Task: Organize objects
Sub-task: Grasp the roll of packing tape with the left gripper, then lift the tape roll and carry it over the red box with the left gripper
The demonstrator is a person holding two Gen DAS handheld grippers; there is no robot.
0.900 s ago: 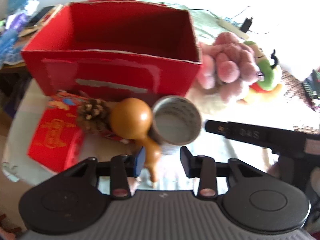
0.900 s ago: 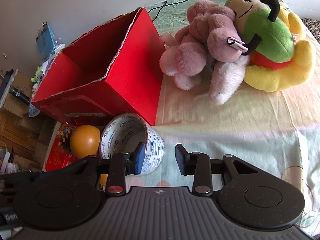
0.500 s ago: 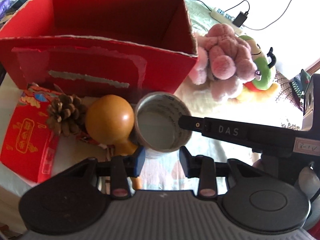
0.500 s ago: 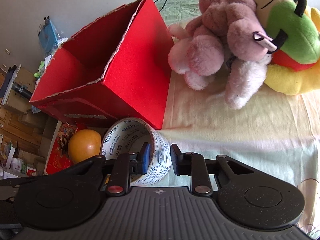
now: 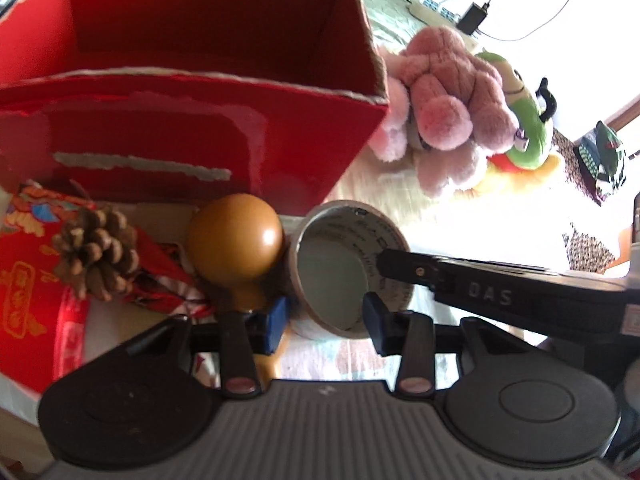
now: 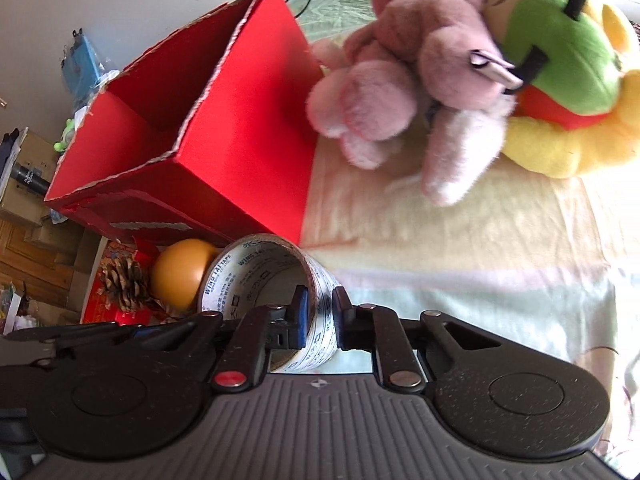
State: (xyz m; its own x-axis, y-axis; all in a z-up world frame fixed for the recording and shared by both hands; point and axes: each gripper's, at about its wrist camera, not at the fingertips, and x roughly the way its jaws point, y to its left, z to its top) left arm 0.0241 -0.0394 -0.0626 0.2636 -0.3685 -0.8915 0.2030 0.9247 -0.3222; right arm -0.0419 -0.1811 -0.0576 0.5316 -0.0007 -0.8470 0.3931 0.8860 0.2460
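Note:
A wide roll of printed tape [image 5: 348, 236] lies on its side on the cloth, just in front of the open red cardboard box [image 5: 160, 120]. My right gripper [image 6: 320, 312] is shut on the tape roll [image 6: 256, 276], one finger inside the ring and one outside, pinching its wall. That inner finger [image 5: 404, 264] shows in the left wrist view. My left gripper [image 5: 326, 318] stands open, its fingers either side of the roll's near edge. An orange-brown gourd [image 5: 236, 240] rests against the roll's left side, close to my left finger.
A pine cone [image 5: 96, 256] lies on red printed packets [image 5: 28, 296] left of the gourd. A pink plush [image 6: 400, 80] and a green-and-yellow plush [image 6: 560, 48] sit right of the red box [image 6: 248, 140]. A power strip [image 5: 432, 10] and cables lie behind.
My right gripper's fingers have narrowed from wide apart to shut on the tape roll's wall. My left gripper has moved in closer to the roll and gourd, still open.

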